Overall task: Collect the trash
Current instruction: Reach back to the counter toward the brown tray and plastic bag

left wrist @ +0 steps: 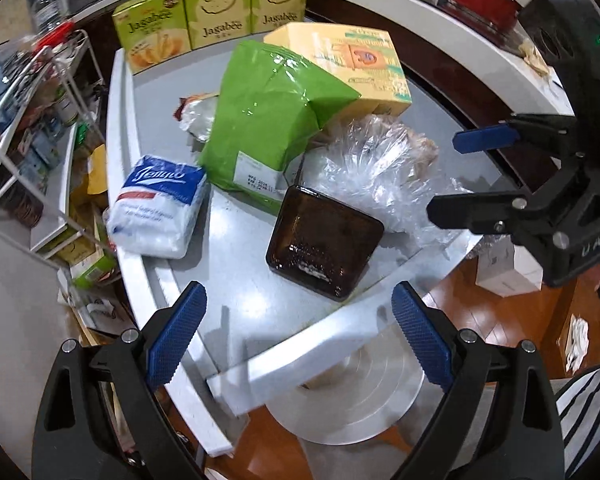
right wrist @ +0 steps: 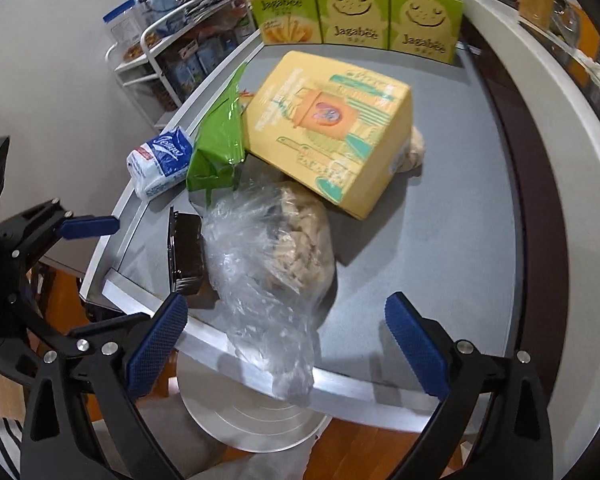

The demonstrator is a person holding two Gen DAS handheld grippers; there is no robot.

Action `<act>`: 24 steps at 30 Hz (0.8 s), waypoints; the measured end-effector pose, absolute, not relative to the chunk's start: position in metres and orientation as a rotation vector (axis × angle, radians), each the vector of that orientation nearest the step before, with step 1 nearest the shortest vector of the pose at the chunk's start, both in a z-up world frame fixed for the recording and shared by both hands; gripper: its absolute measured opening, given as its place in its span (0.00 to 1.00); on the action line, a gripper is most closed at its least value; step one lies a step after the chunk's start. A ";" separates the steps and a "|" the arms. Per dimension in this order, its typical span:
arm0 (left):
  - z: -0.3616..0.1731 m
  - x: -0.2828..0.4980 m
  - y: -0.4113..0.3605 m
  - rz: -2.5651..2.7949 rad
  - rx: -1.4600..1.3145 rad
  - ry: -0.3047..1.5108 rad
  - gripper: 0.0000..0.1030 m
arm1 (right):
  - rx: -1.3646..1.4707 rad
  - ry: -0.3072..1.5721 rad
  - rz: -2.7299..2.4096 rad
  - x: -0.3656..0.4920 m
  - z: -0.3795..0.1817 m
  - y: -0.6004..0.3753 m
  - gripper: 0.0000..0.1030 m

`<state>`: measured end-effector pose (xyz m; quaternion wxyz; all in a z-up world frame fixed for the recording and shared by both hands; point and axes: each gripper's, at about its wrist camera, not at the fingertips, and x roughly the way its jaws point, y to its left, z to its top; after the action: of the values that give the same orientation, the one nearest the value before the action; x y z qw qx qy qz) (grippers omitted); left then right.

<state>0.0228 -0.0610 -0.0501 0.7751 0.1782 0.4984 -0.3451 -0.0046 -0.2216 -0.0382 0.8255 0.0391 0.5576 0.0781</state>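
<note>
Two black plastic grippers with ribbed blue pads hover over a grey tabletop [left wrist: 236, 280] edged in white. The left gripper [left wrist: 298, 332] stands wide, nothing between its jaws; the right gripper [right wrist: 286, 344] is likewise spread wide and empty. The trash lies mid-table: one crumpled clear plastic bag [right wrist: 268, 264] holding beige scraps, its loose tail drooping over the near rim, and one square dark-brown glossy tray [left wrist: 324, 240] touching its side. Leaning over them are one shiny green foil pouch [left wrist: 272, 120], creased and folded at the top, and one yellow cardboard box [right wrist: 332, 128], tilted on the heap. One soft white-and-blue tissue pack [left wrist: 160, 208] rests near the table's edge. Three green cardboard snack boxes [left wrist: 216, 12] stand upright in a row at the far side. Beyond the table stands one white wire rack [right wrist: 148, 52] of packaged goods. A round metal base [left wrist: 352, 396] shows on the wooden floor below.
</note>
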 end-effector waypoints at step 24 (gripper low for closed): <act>-0.070 0.056 -0.087 -0.813 0.417 1.108 0.92 | 0.203 1.255 0.138 0.013 -0.066 -0.253 0.64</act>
<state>0.0557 -0.0870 -0.0704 0.7530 0.1912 0.5076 -0.3724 0.0127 -0.2527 -0.0657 0.8025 0.0948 0.5856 0.0644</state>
